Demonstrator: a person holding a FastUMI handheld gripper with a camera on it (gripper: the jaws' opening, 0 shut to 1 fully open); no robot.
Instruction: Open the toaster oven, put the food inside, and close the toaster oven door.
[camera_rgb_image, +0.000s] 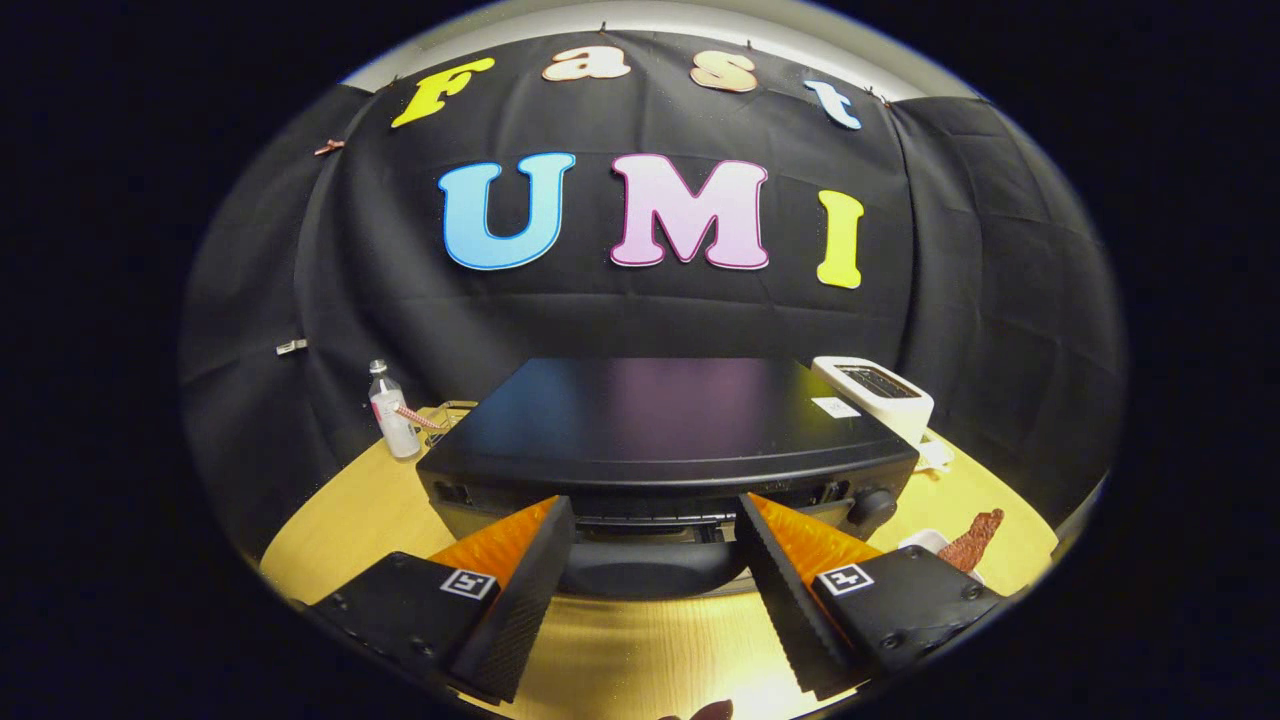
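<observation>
Two black fingers (520, 590) stick out low in the gripper view, each with an orange part behind it and a small black-and-white square tag on top. The jaws are spread wide apart and pinch nothing. The gripper (655, 520) points at the front of the toaster oven (665, 425), which is a big black box sitting on the yellow wooden bench (350, 520). The tips of the fingers are right by the top edge of its front, one on each side of the middle. Between the fingers a dark rounded part of the front shows, likely the door (645, 570), but it is hard to tell if the door is shut or a little open. A round black knob (872, 505) sits at the right end of the front.

On top of the toaster oven, near its right back corner, lies a small white sticker (835, 407). Its writing is too small to read.

The food (975, 540) is a brown, bumpy strip. It rests on something white (925, 542) on the bench, to the right of the toaster oven and just past the right finger. It is outside the oven.

Behind the right back corner of the oven stands a white toaster (880, 390) with a slot on top. To the left of the oven stands a clear bottle (392, 412) with a white label that has some red on it. The words cannot be read.
</observation>
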